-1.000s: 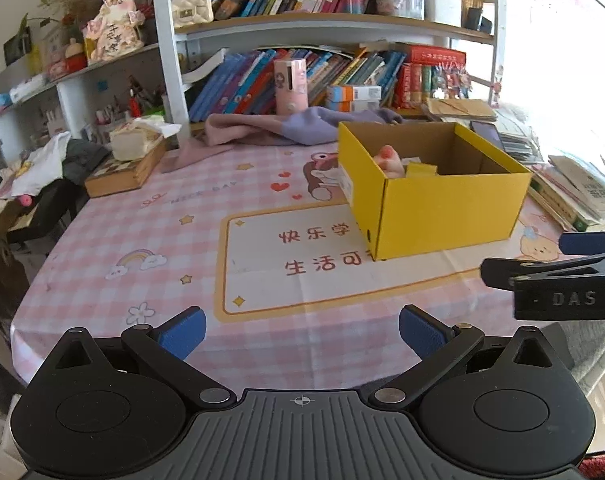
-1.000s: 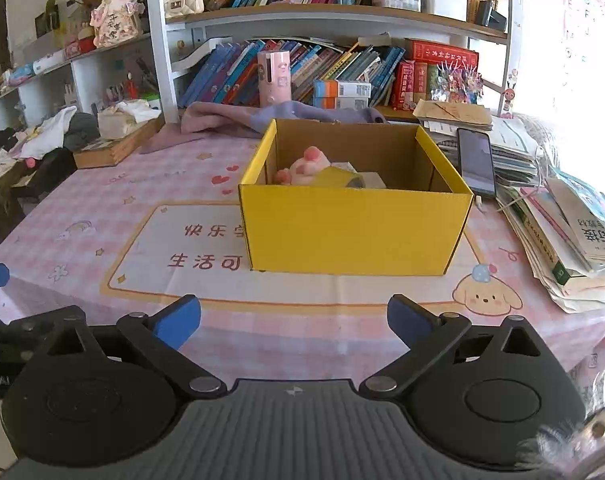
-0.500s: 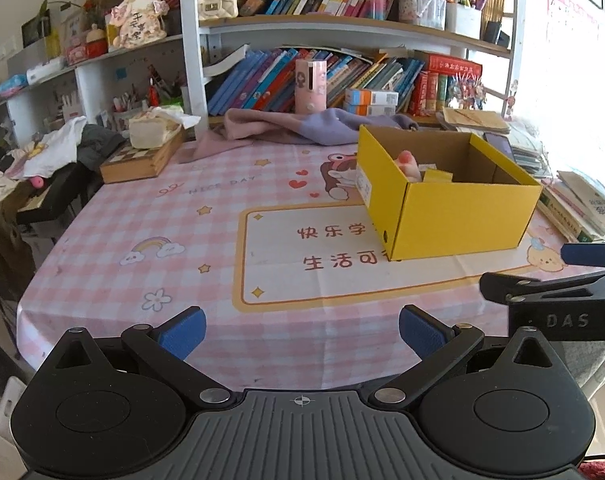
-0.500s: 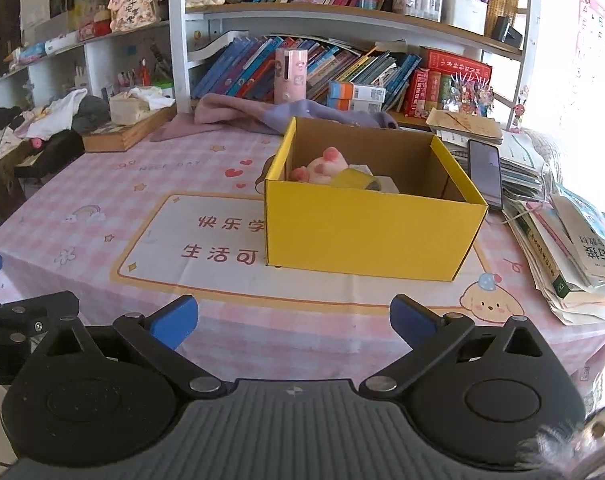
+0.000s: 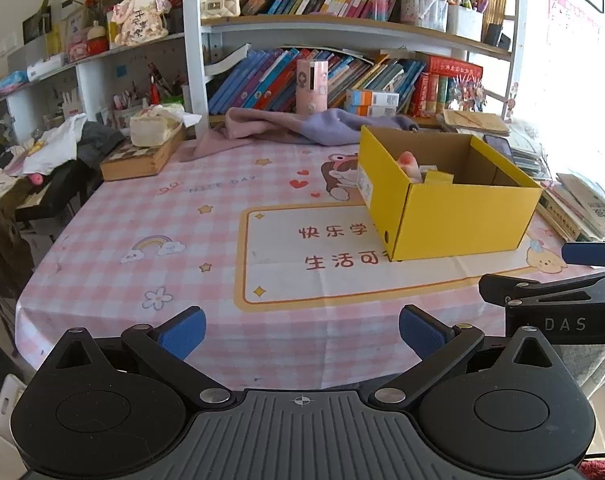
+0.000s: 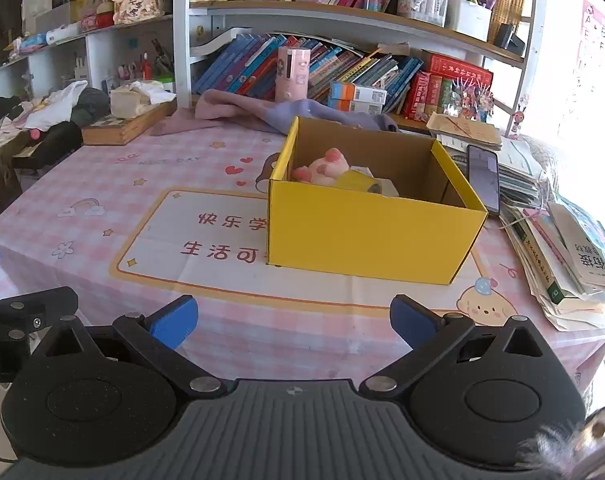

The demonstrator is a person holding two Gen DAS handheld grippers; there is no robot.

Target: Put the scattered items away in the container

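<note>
Resting on checked cloth (image 6: 102, 184), a yellow cardboard box (image 6: 366, 228); both grippers' blue-padded fingers (image 5: 182, 330) spread wide.

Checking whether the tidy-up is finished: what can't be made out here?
- Yellow box floor: both views, hidden by its near wall.
- Pink plush and yellow roll: lower parts hidden by that wall.
- Table near edge: covered by each open gripper's body.

Black ribbed gripper (image 5: 300, 332) body, blue fingertip pads (image 5: 182, 330), silver screws
</note>
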